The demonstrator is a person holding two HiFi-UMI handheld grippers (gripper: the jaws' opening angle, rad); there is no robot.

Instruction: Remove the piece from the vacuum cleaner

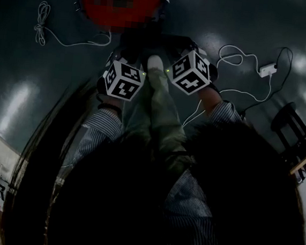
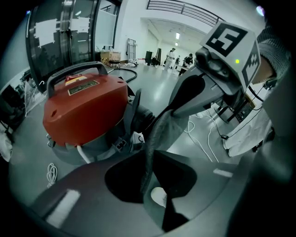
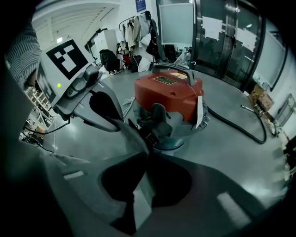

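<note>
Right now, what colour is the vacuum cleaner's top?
Red top; the left gripper view shows it best.

Wears a shirt with fine dark-and-pale stripes; striped sleeves (image 1: 103, 126) at 9 and 3 o'clock of the olive-green trousers (image 1: 164, 115). Pale shoe (image 1: 155, 62) at 12 o'clock of the leg.

Left claw (image 2: 149, 155): two broad matt grey plates round a dark cut-out, a pale rectangular patch (image 2: 64, 206) on each, at 8 and 3 o'clock.

Right claw (image 3: 148, 155): same build, patches at 9 and 4 o'clock.

Topped each by a white marker cube (image 1: 123, 80) with black square patterns and a small green lamp (image 2: 237, 61); grey moulded body with black inset beneath.
</note>
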